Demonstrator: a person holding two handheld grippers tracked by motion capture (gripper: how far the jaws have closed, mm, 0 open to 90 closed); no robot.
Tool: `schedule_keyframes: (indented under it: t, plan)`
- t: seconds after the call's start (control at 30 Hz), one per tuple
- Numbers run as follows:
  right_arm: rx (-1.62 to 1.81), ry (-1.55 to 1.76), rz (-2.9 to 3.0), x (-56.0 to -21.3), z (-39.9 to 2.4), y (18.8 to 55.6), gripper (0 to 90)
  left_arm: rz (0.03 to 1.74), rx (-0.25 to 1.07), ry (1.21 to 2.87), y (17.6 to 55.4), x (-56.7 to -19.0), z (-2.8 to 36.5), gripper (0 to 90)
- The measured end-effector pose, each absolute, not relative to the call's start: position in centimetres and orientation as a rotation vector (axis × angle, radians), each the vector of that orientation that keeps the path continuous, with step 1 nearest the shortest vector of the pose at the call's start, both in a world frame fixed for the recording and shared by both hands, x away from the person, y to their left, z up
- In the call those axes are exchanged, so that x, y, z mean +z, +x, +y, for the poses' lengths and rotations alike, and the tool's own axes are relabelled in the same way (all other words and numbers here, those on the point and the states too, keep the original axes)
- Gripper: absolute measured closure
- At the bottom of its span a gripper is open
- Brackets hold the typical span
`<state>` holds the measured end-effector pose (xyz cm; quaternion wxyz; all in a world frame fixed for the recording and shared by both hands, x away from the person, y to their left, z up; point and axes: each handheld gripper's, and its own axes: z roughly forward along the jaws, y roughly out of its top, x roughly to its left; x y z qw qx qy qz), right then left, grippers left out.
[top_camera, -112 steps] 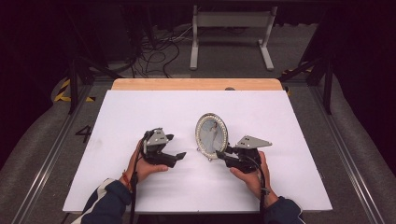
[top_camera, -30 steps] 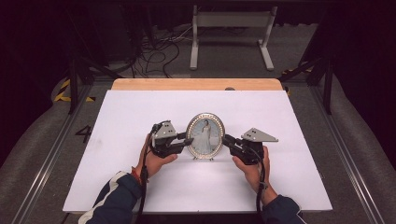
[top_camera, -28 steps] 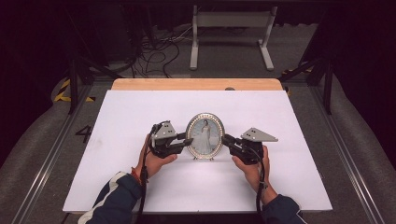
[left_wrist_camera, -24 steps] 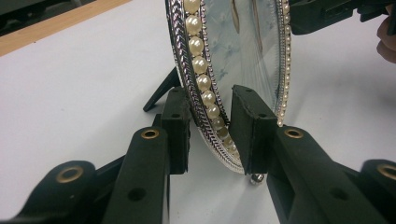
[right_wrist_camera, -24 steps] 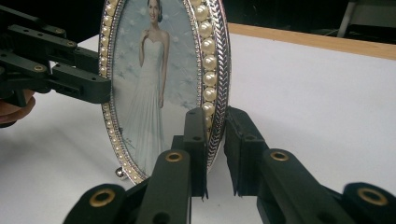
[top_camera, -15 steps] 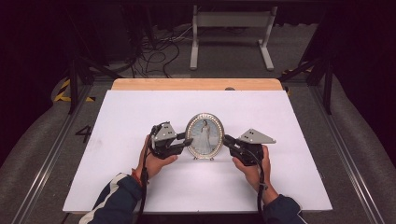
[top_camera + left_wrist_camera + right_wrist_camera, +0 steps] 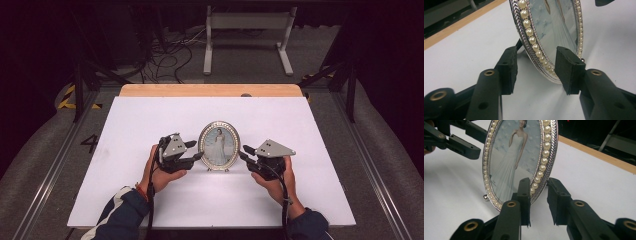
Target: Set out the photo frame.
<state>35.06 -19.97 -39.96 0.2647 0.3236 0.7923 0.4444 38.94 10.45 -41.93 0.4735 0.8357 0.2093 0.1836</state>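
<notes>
Oval photo frame (image 7: 219,146), pearl-rimmed, upright on the white table (image 7: 150,120) and facing the person, standing on its own small feet between the two tools. Compared with a second ago: same spot, same upright pose, no tilt or slide. Left gripper (image 7: 196,151) at the frame's left rim, right gripper (image 7: 242,151) at its right rim, both hands low on the table near the front edge. Jaws of both just opened further, partway and not wide. In the left gripper view, rim edge (image 7: 534,42) between the fingers (image 7: 566,70), with a clear gap to the pad on either side and no pressing seen. In the right gripper view, rim (image 7: 544,160) likewise between the fingers (image 7: 524,195), the inner pad very close to the pearl border, contact hard to rule out there, the outer pad clearly apart. Meaning, as a judgement: grip released on both sides, frame set down and balanced without support; placing step looks finished, leaving only a straight pull-back of each tool away from the rim, without brushing the pearls or tipping the stand.
</notes>
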Motion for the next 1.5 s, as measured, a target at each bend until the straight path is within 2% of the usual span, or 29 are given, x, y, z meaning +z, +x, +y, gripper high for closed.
schedule_keyframes:
  t: [0.2, 0.37, 0.47, 0.5, 0.53, 0.87, 1.23, 1.33, 1.5]
  plan:
    - [1.164, 0.866, 2.145, -40.1, -20.1, 35.2, 64.4, 0.502, 0.462, 2.067, 38.7, -41.9, 10.8, 45.5]
    - [1.152, 0.879, 2.138, -40.1, -20.3, 35.3, 53.2, 0.522, 0.478, 2.074, 38.6, -41.9, 11.1, 35.6]
    - [1.151, 0.887, 2.130, -40.1, -20.5, 35.4, 50.4, 0.531, 0.486, 2.079, 38.5, -42.0, 11.2, 31.7]
    - [1.154, 0.894, 2.130, -40.1, -20.6, 35.5, 48.3, 0.531, 0.490, 2.078, 38.5, -42.0, 11.3, 31.7]
    - [1.140, 0.901, 2.121, -40.2, -20.6, 35.6, 41.3, 0.537, 0.498, 2.081, 38.4, -42.0, 11.4, 28.7]
    - [1.089, 0.907, 2.142, -40.6, -21.0, 35.7, 23.1, 0.546, 0.486, 2.101, 37.9, -42.2, 12.3, 15.7]
    - [1.019, 0.914, 2.150, -41.4, -21.5, 35.6, 16.4, 0.547, 0.466, 2.133, 37.2, -43.0, 13.4, 7.4]
    - [0.995, 0.890, 2.181, -41.5, -21.5, 35.3, 19.7, 0.540, 0.470, 2.134, 36.9, -43.2, 13.8, 7.3]
    - [0.983, 0.862, 2.180, -41.5, -21.7, 34.9, 18.4, 0.539, 0.494, 2.147, 36.4, -43.4, 14.5, 7.4]
